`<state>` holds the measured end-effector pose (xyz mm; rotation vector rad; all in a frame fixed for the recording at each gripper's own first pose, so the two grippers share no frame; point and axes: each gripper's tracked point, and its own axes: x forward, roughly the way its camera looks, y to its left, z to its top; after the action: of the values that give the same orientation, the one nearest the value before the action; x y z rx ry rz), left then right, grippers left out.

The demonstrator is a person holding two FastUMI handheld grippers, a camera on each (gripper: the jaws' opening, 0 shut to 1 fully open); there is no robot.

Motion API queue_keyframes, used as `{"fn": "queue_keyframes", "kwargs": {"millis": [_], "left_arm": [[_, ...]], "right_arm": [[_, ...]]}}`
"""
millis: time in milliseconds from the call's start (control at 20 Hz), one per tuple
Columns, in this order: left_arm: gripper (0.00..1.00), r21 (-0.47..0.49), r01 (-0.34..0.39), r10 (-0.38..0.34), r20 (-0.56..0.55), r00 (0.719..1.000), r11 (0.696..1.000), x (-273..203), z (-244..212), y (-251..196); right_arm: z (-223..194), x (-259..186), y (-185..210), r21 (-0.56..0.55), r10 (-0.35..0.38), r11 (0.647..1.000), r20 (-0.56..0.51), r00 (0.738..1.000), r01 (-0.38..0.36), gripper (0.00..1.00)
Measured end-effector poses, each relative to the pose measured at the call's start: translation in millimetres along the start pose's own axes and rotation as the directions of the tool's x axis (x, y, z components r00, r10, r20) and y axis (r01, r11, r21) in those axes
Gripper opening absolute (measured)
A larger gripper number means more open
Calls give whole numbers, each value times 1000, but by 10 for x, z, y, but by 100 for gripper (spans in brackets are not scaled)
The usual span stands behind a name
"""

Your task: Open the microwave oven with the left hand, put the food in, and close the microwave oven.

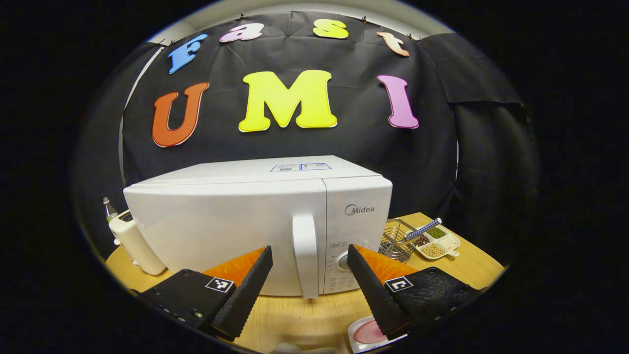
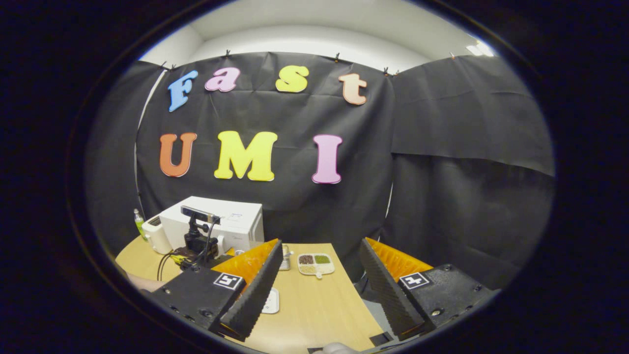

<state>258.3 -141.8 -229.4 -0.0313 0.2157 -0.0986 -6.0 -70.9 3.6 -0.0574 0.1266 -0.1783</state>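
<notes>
- White and shut, the microwave oven [image 1: 255,221] stands on the wooden table [image 1: 304,314]; its door handle [image 1: 305,255] is untouched, so no step looks done.
- The left gripper [image 1: 308,278] is wide open and empty, its fingers either side of the handle but short of it.
- The food, a pink item on a small white tray [image 1: 366,334], lies on the table in front of the oven, just under the left gripper.
- The right gripper [image 2: 319,285] hangs well back, open wide, holding nothing.
- Opening, loading and closing all remain.
- A divided dish of beans [image 1: 437,242] sits beside the oven.
</notes>
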Motion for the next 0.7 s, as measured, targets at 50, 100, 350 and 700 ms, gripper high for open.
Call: {"fn": "queue_keyframes", "kwargs": {"millis": [50, 100, 350, 700], "left_arm": [[95, -1, -14, 14, 2, 1000, 1000, 15, 5, 19], [94, 0, -24, 24, -1, 1000, 1000, 34, 7, 41], [33, -12, -5, 5, -34, 999, 1000, 159, -106, -6], [13, -35, 0, -2, -36, 999, 999, 130, -139, 10]], "right_arm": [[-13, 8, -12, -3, -2, 1000, -2, 1000, 2, 100], [-20, 16, -19, -10, 0, 1000, -5, 1000, 0, 100], [-46, 52, -45, -34, 0, 999, -19, 1000, 0, 100], [-113, -67, -36, -10, 5, 1000, -30, 1000, -6, 100]]}}
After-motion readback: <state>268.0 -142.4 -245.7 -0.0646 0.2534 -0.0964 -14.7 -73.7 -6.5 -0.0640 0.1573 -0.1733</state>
